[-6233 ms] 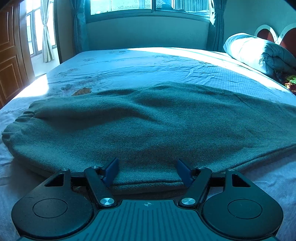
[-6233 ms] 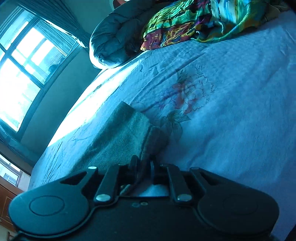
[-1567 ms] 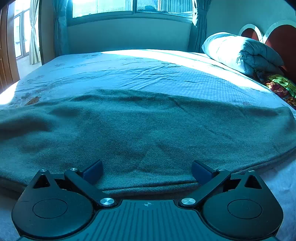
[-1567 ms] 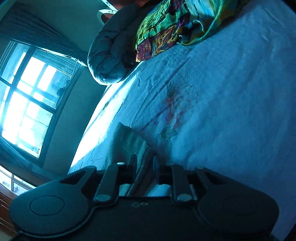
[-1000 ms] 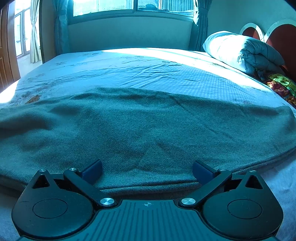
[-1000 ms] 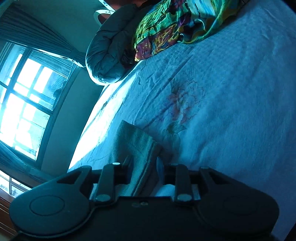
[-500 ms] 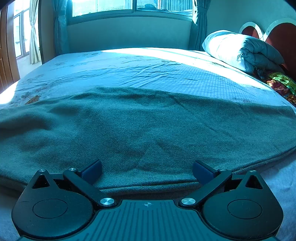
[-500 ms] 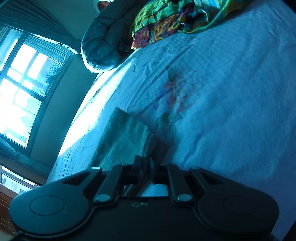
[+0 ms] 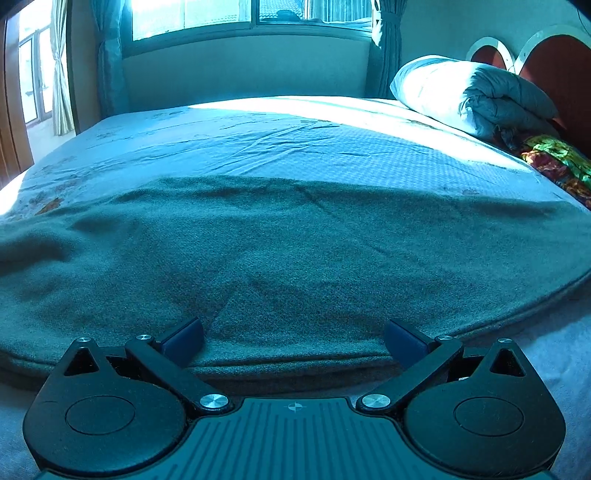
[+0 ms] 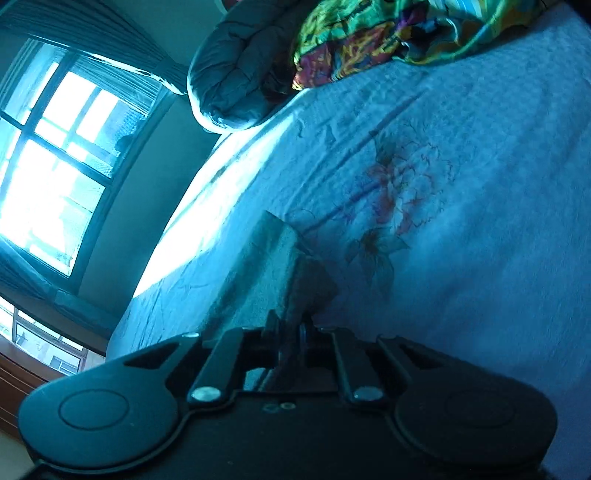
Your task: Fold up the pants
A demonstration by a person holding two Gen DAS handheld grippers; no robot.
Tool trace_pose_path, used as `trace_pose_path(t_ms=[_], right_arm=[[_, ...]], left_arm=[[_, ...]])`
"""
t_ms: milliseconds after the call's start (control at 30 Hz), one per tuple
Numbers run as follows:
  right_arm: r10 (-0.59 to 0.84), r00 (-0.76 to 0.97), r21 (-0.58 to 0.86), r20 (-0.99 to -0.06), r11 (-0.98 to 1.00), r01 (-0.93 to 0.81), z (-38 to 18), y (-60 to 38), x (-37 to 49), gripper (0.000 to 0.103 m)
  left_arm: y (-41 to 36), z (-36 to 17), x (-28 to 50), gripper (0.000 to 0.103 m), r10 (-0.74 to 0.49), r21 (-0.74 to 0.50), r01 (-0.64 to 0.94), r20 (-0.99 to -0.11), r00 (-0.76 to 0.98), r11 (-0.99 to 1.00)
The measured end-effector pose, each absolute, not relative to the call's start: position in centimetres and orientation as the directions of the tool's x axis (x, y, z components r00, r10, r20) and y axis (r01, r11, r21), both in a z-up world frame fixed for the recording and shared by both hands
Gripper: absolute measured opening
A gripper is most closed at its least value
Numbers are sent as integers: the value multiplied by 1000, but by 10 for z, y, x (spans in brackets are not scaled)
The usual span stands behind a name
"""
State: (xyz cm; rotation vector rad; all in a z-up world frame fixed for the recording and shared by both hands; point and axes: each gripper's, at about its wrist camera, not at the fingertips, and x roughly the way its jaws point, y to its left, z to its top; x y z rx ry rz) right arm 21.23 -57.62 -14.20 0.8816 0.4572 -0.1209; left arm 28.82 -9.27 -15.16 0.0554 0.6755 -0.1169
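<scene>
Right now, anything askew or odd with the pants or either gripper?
Nothing stands out. The pants lie flat on the bed with only soft wrinkles. The right gripper is shut on a pants corner; the left gripper sits open at the near edge.

Both views carry a heavy blue-green cast. Daylight enters through the window (image 9: pixel 251 14) at the far wall; its panes are blown out to white in the right wrist view (image 10: pixel 48 177). A glaring sunlit band crosses the far part of the bed sheet (image 9: pixel 280 107); the near part lies in shade. The pillow (image 9: pixel 454 92) is half overexposed. Fisheye bends the edges, corners dark. Right wrist view is tilted, soft with motion blur; left is sharp.
</scene>
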Motion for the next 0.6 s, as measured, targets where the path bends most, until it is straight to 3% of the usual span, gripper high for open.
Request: trace_pose_path(t_ms=[67, 267, 400, 500, 600], right_arm=[[88, 844, 694, -530, 617, 371, -158, -579, 220, 0], [92, 857, 720, -508, 592, 363, -165, -575, 208, 3], [93, 857, 729, -506, 577, 368, -165, -576, 206, 4], [87, 861, 724, -500, 588, 361, -162, -572, 205, 8], [77, 867, 713, -492, 606, 352, -158, -567, 203, 15]], left_arm=[[-93, -148, 290, 103, -86, 14, 124, -642, 762, 992], [-131, -120, 282, 103, -199, -71, 194, -583, 788, 978], [-184, -138, 286, 103, -240, -91, 235, -622, 745, 968], [-211, -158, 280, 103, -138, 25, 197, -631, 763, 980], [-211, -153, 275, 103, -114, -7, 140, -620, 777, 990]])
